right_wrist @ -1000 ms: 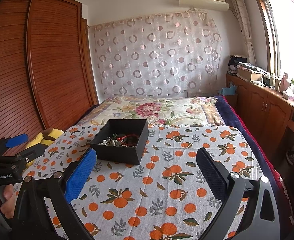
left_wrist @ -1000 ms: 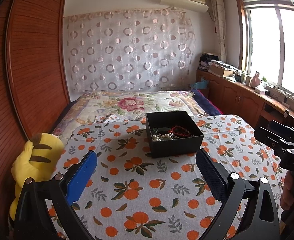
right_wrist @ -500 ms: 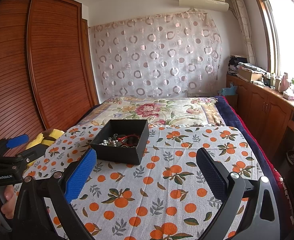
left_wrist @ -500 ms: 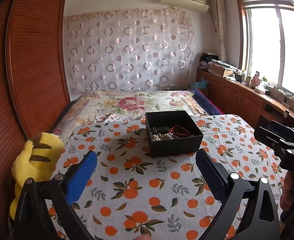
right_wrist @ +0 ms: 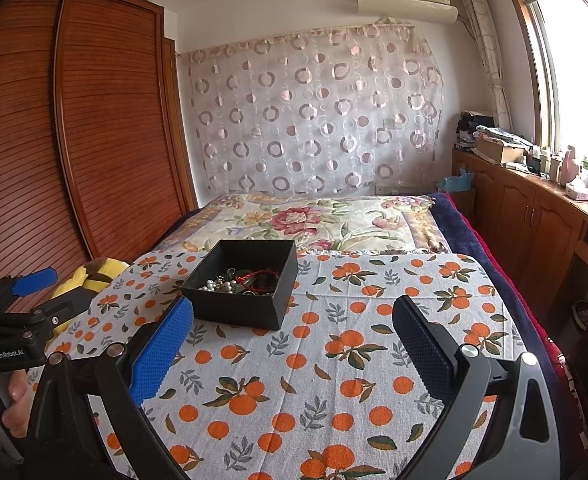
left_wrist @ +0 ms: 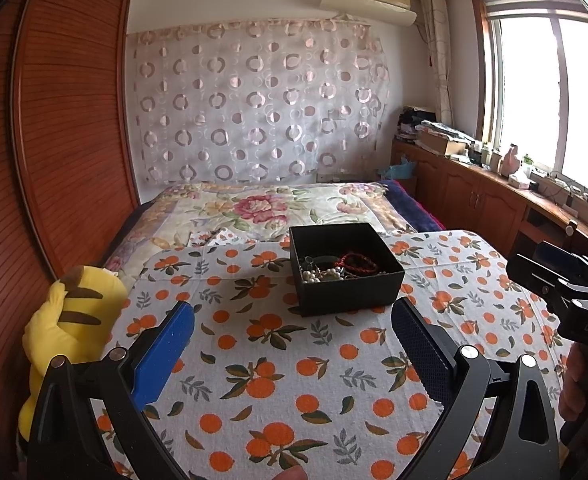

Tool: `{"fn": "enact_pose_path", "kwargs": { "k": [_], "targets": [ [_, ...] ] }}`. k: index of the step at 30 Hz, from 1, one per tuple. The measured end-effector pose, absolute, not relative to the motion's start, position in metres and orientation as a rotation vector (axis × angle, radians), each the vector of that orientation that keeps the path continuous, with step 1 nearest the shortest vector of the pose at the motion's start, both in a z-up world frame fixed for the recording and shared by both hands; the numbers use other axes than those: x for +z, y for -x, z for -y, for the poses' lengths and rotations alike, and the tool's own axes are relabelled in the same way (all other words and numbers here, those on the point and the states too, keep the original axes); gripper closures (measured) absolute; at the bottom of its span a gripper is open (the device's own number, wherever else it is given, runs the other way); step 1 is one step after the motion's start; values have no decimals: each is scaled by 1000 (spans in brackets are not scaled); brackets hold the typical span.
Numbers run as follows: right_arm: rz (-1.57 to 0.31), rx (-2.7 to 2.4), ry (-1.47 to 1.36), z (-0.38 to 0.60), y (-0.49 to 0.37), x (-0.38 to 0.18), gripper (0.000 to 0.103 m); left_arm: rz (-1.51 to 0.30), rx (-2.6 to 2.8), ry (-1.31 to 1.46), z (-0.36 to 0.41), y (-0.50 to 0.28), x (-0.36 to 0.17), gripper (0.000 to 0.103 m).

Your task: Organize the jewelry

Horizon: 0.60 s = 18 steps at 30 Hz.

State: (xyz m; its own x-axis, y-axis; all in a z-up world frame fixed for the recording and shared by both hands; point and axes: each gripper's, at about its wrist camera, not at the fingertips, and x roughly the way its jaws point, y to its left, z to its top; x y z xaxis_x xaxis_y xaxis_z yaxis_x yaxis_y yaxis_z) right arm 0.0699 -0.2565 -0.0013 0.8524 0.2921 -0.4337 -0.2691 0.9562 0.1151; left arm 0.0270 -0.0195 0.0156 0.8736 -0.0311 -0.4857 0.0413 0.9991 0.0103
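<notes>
Left tool (left_wrist: 291, 332): fingers spread wide, nothing between them, hovering over the orange-print cloth (left_wrist: 277, 364) short of the black box (left_wrist: 344, 268). Right tool (right_wrist: 292, 330): likewise spread wide and empty, touching nothing, also on the near side of the black box, which from this view sits ahead and to the left.

Black box: open-topped, resting on the orange-print cloth. Inside it a tangle of jewelry (left_wrist: 336, 269): pale beads (left_wrist: 314, 276) at the near left corner, a red bracelet (left_wrist: 358, 263) behind them, darker pieces mixed in, not distinguishable.

Nothing lies on the cloth between either tool and the black box.

Left of the black box, at the cloth's edge: a yellow plush toy (left_wrist: 71, 332) against the wooden wardrobe (left_wrist: 65, 128). Beyond the black box: a floral bedspread (left_wrist: 269, 208), then a circle-patterned curtain (left_wrist: 253, 100). Right of the black box: a cluttered wooden counter (left_wrist: 490, 184) under the window.
</notes>
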Motion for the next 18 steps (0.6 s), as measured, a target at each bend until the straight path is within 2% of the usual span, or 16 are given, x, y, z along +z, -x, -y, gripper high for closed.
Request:
{"fn": "enact_pose_path", "kwargs": {
  "k": [18],
  "targets": [
    [-459, 296, -49, 255, -67, 3, 2, -499, -46, -25, 22, -27, 24, 8]
  ]
}}
